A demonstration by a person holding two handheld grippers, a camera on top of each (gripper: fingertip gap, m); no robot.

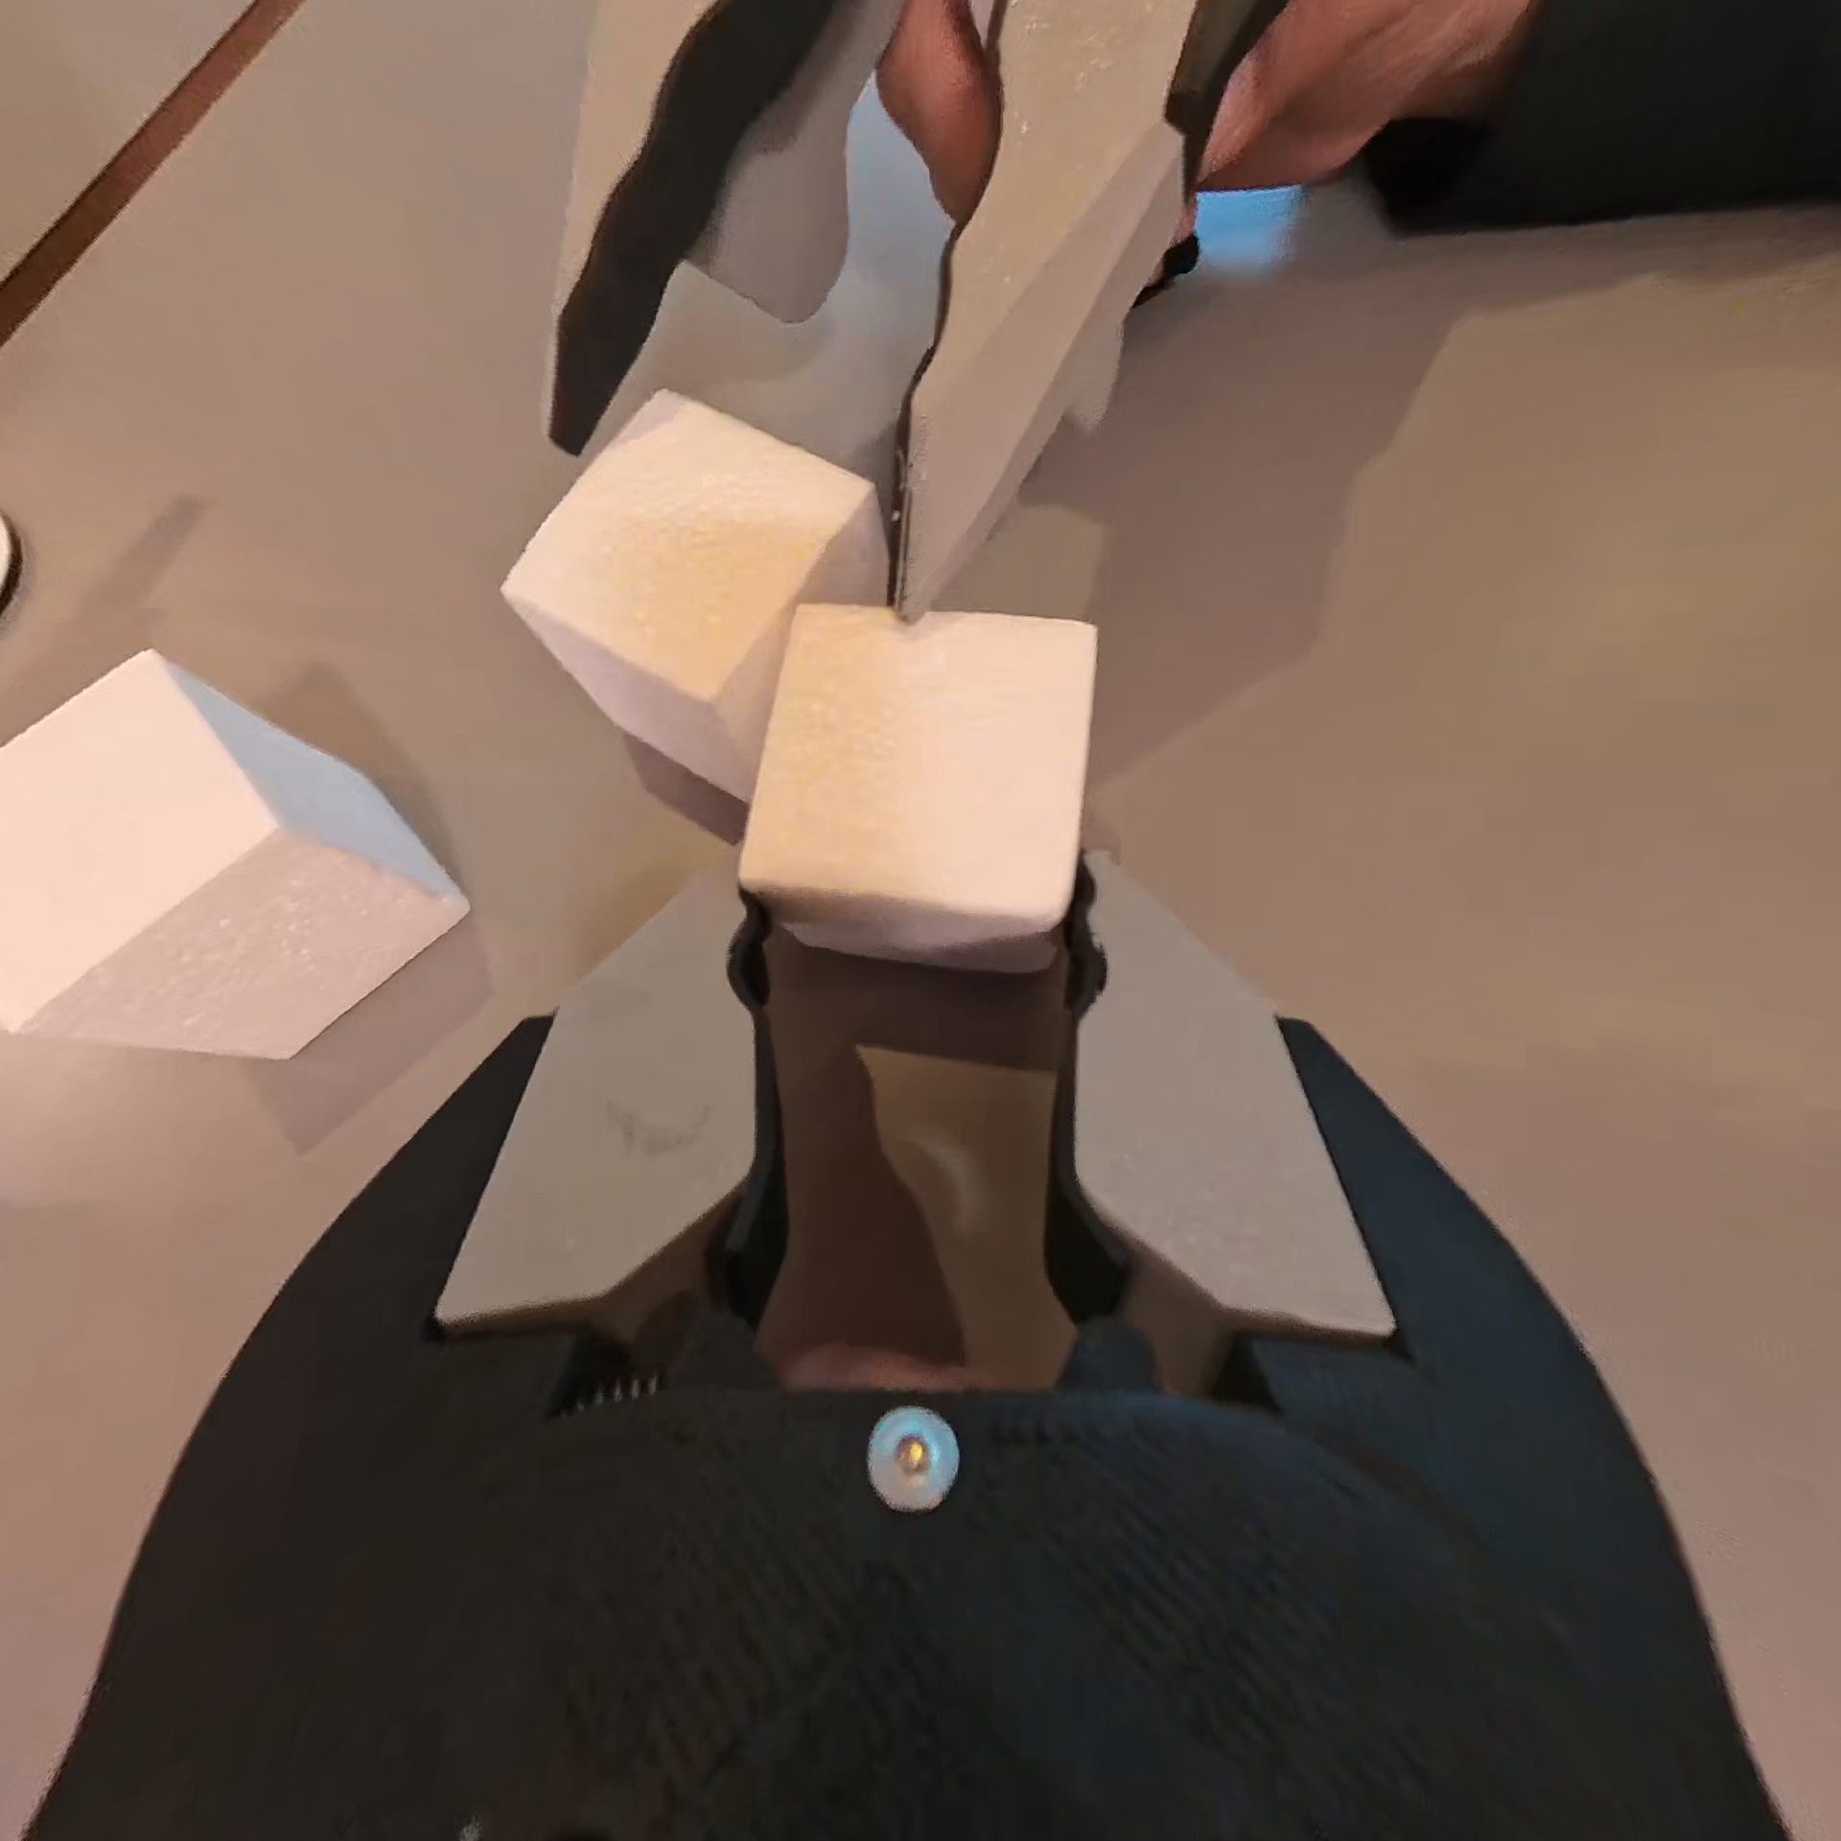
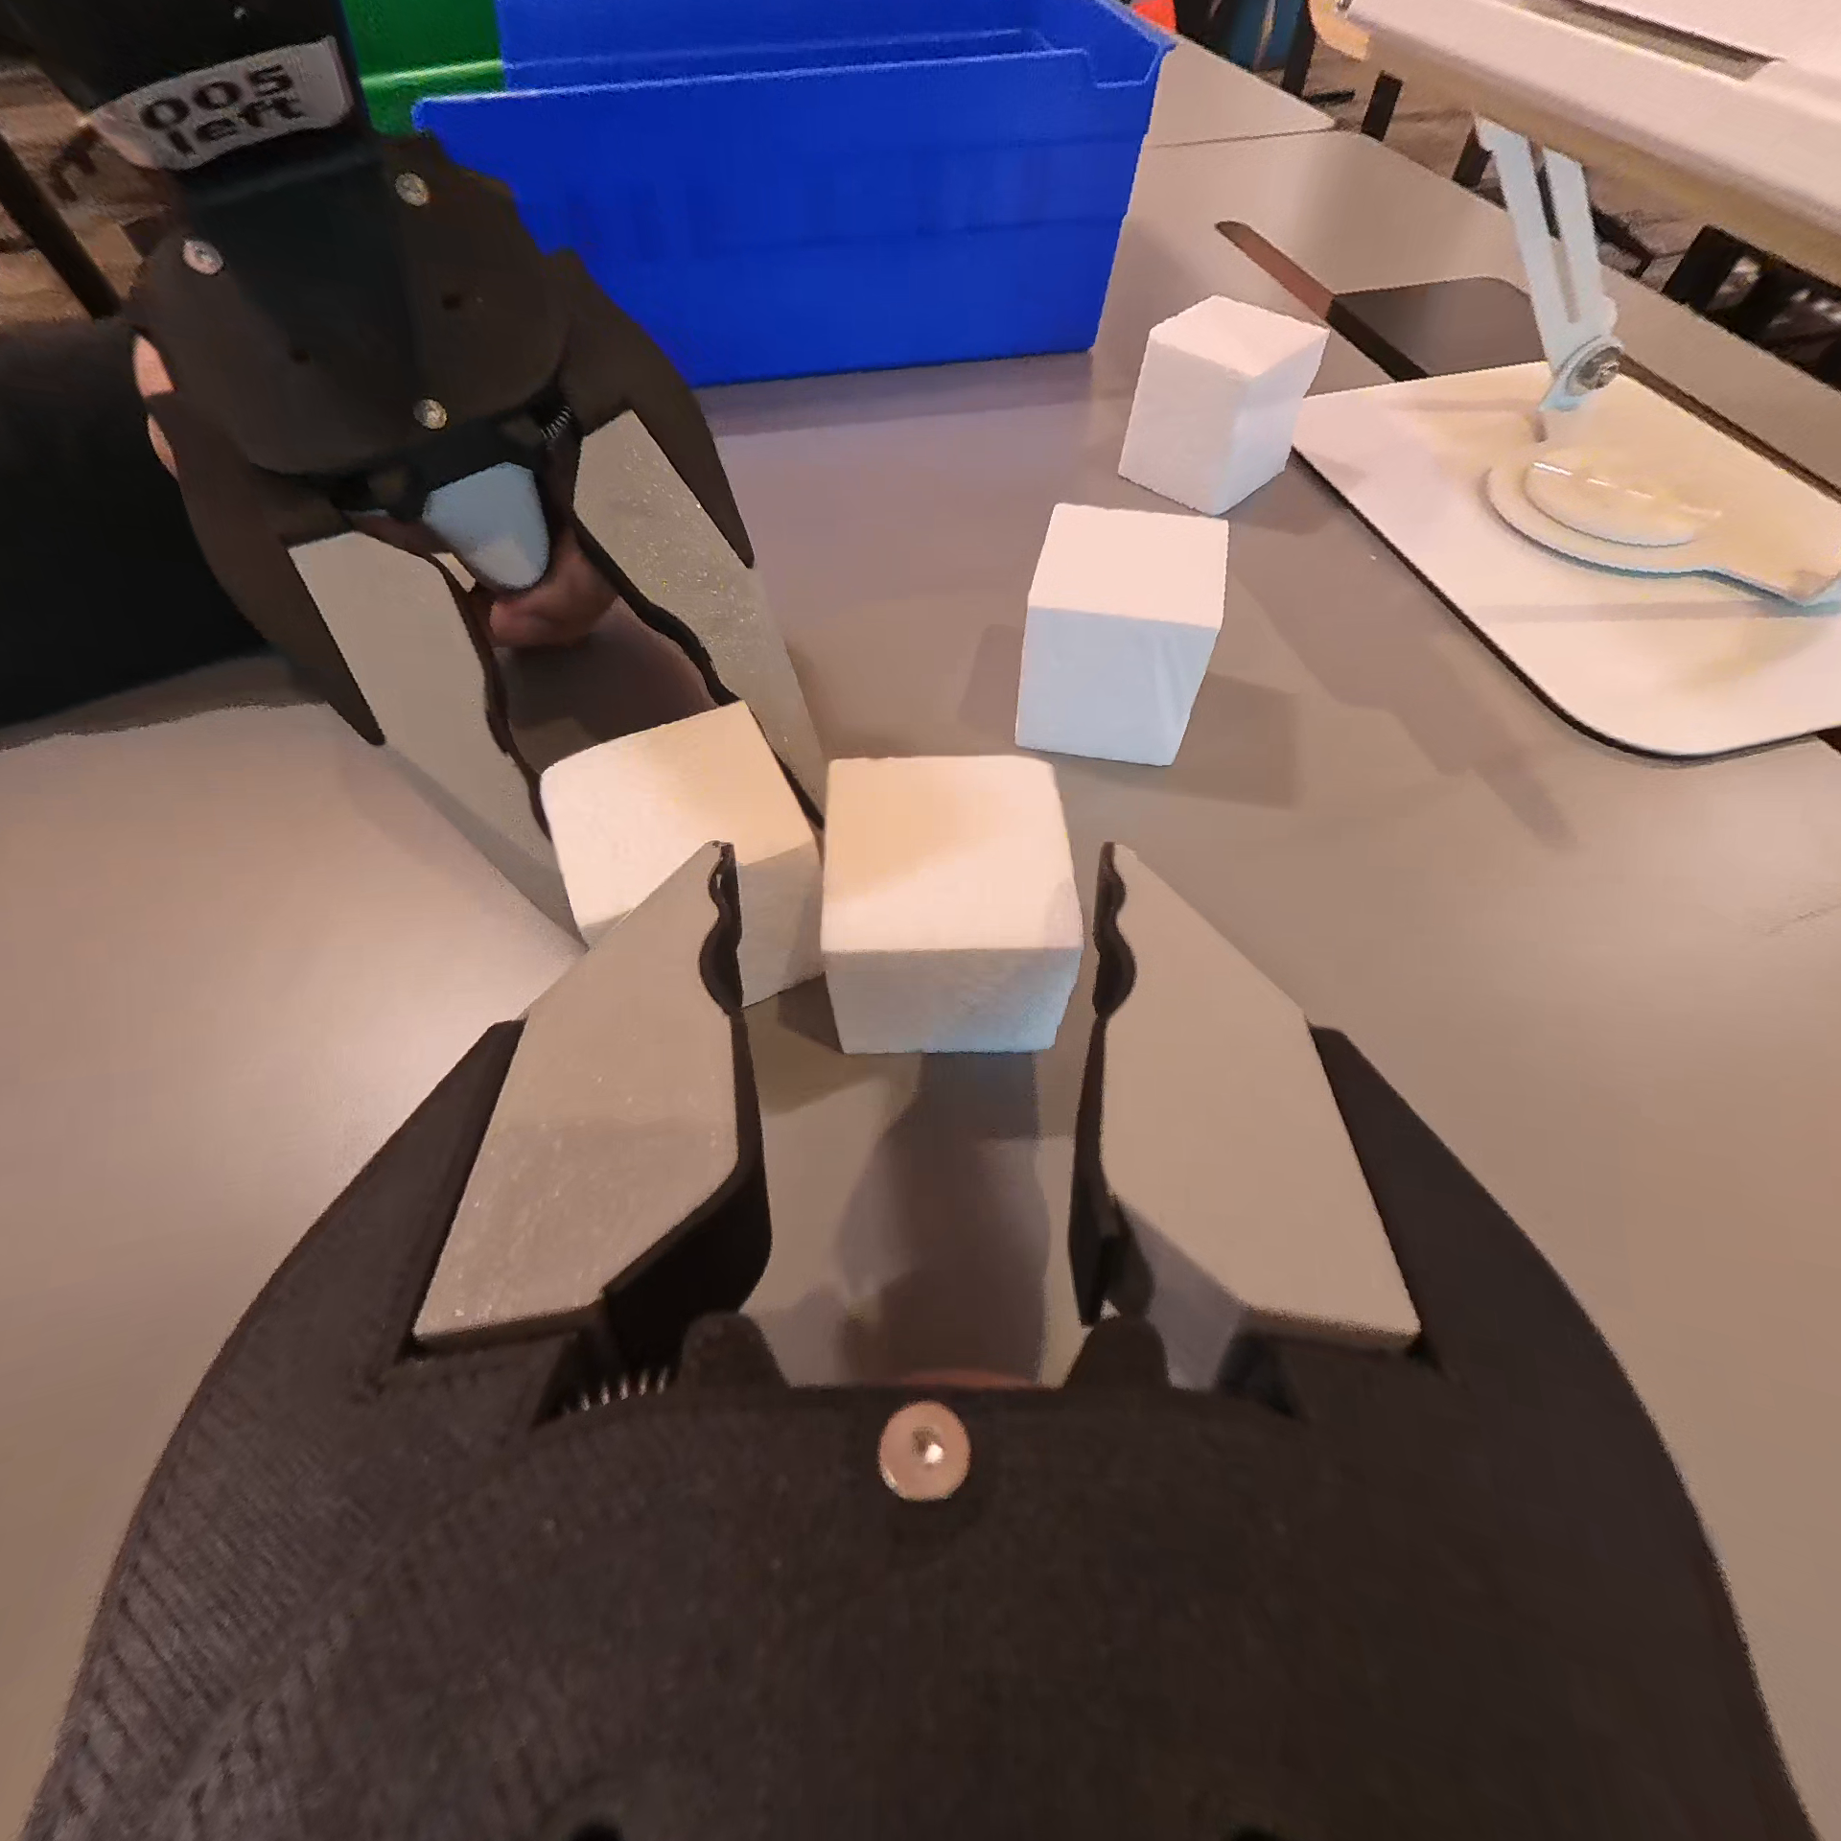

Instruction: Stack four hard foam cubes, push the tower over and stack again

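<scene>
Several white foam cubes lie separately on the grey table (image 2: 1395, 996); none is stacked. My left gripper (image 1: 917, 907) is shut on one cube (image 1: 917, 767), its fingertips pressing both sides, low at the table. In the right wrist view this gripper (image 2: 667, 797) and its cube (image 2: 667, 827) show at centre left. My right gripper (image 2: 917, 887) is open, its fingers straddling a second cube (image 2: 946, 897) with small gaps on each side. In the left wrist view it (image 1: 742, 513) comes from above around that cube (image 1: 687, 588). The two cubes nearly touch.
Two more cubes (image 2: 1116, 638) (image 2: 1220, 408) stand farther back right; one shows at the left in the left wrist view (image 1: 199, 857). A blue bin (image 2: 797, 199) stands behind. A white stand on a flat base (image 2: 1494, 558) is at right. A hand (image 1: 1345, 90) holds the right gripper. Left tips and right tips are each some 25 cm from the flat base (image 2: 1494, 558).
</scene>
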